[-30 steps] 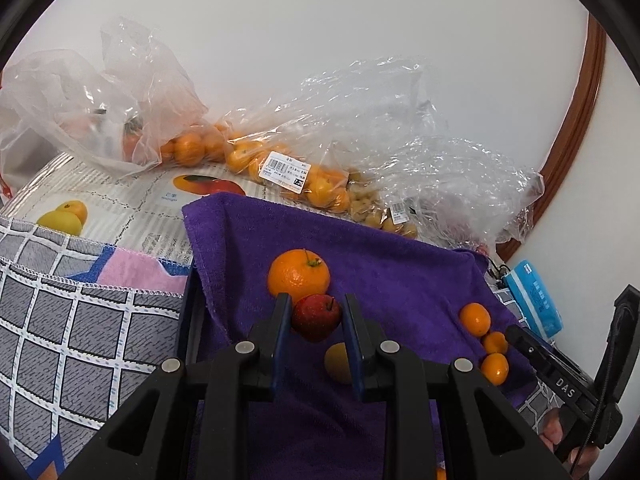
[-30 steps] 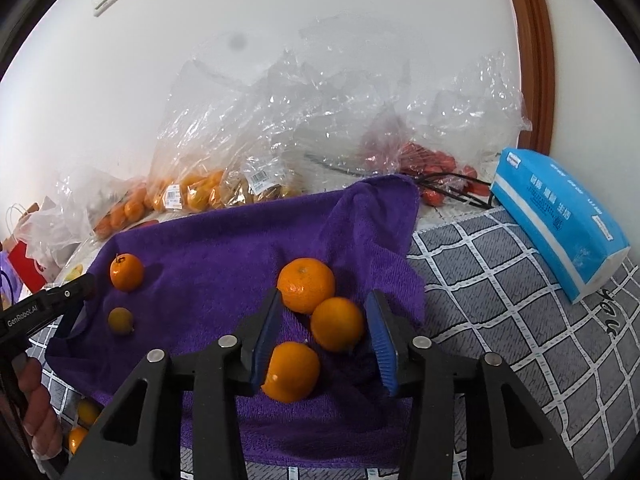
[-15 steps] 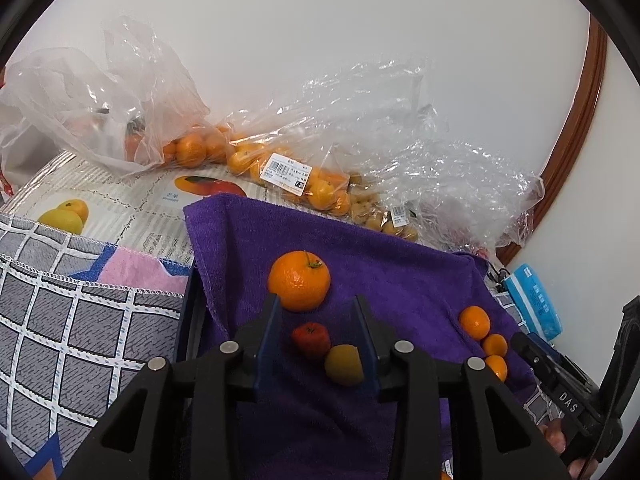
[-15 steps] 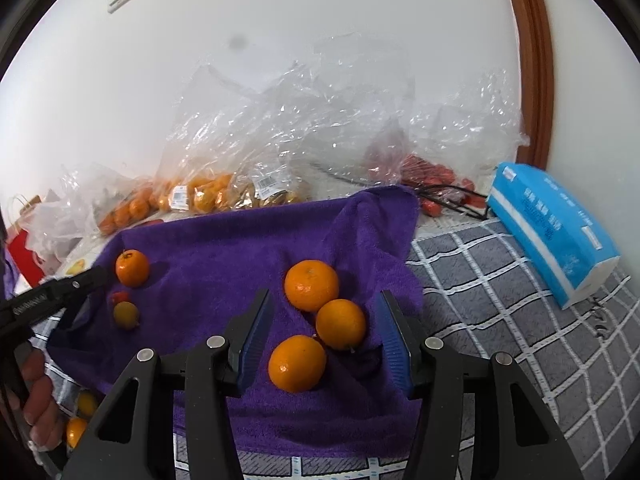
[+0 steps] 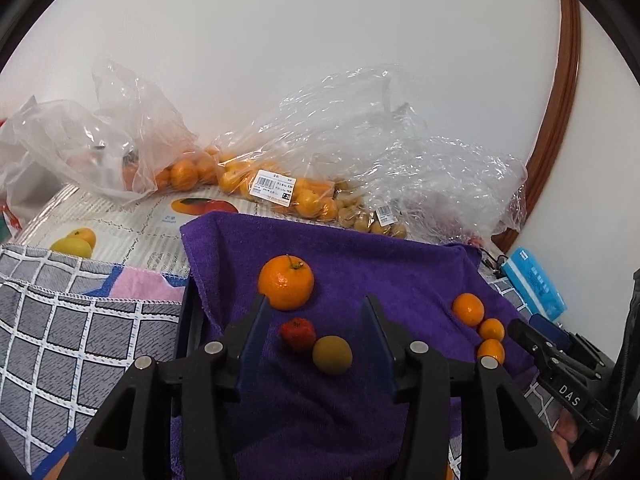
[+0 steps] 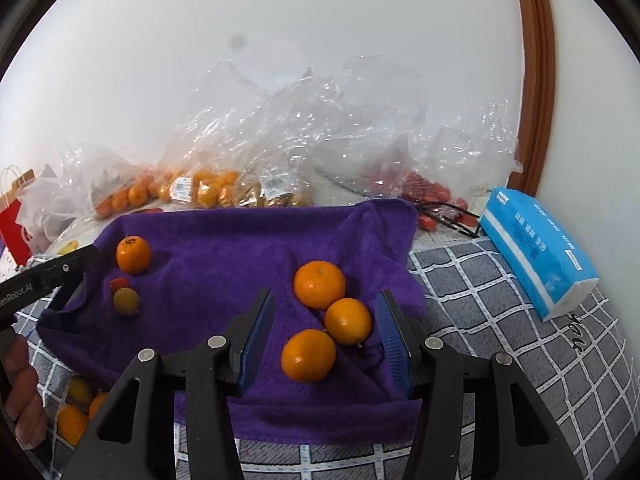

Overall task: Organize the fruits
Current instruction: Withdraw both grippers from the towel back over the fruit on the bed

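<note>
Three oranges [image 6: 316, 320] sit bunched on the purple towel [image 6: 224, 248] right ahead of my right gripper [image 6: 326, 338]; its jaws stand part open around them with the blue pads clear of the fruit, gripping nothing. Over on my left gripper [image 5: 316, 346], the jaws have just been opening, and they now stand apart with nothing pinched. A small red fruit [image 5: 298, 334] and a yellow-green fruit [image 5: 332, 354] lie touching each other on the towel between the blue pads, free of both. A larger orange with a stem [image 5: 286, 282] rests just beyond the left finger's tip. From the right wrist view I see that same trio near the towel's far left edge, well apart from the three oranges.

Along the wall behind the towel, clear plastic bags [image 5: 288, 184] hold more oranges and small yellowish fruit, and one [image 6: 424, 192] holds red fruit. A blue tissue pack [image 6: 536, 252] lies on the grey checked cloth [image 6: 520, 360] to the right of the towel. More small oranges [image 6: 78, 408] show at the lower left, beside the fingers [image 6: 24, 404] holding the left gripper's handle.
</note>
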The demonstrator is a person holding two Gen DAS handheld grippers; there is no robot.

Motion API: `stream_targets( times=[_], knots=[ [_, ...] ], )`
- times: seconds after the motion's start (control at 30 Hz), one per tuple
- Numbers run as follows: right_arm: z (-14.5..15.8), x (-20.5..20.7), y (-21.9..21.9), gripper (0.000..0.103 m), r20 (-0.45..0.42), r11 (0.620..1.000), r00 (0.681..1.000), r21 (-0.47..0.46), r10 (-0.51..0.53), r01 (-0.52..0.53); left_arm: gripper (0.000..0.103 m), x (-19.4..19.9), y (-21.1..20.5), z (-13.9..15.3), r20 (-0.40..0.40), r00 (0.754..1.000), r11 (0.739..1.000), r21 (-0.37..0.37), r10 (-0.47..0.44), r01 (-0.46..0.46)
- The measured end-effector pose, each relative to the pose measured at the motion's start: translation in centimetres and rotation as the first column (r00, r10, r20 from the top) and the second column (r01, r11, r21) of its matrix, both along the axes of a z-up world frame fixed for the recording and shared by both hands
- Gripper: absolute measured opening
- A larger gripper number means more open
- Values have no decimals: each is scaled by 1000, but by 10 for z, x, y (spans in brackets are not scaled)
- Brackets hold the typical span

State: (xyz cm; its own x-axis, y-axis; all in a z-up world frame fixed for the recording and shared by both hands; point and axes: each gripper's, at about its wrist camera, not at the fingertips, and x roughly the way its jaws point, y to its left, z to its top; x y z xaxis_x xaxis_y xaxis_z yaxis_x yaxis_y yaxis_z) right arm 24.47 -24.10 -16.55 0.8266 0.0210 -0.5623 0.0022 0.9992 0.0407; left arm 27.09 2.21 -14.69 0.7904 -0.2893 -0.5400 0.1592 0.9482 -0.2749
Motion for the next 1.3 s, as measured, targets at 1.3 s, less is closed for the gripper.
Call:
stream_targets(
  times=[1.3],
  knots=[
    [-19,-104,93,54,-207,984,963,62,174,-165,58,-99,70,-3,-166,984,996,79,65,-52]
  ],
)
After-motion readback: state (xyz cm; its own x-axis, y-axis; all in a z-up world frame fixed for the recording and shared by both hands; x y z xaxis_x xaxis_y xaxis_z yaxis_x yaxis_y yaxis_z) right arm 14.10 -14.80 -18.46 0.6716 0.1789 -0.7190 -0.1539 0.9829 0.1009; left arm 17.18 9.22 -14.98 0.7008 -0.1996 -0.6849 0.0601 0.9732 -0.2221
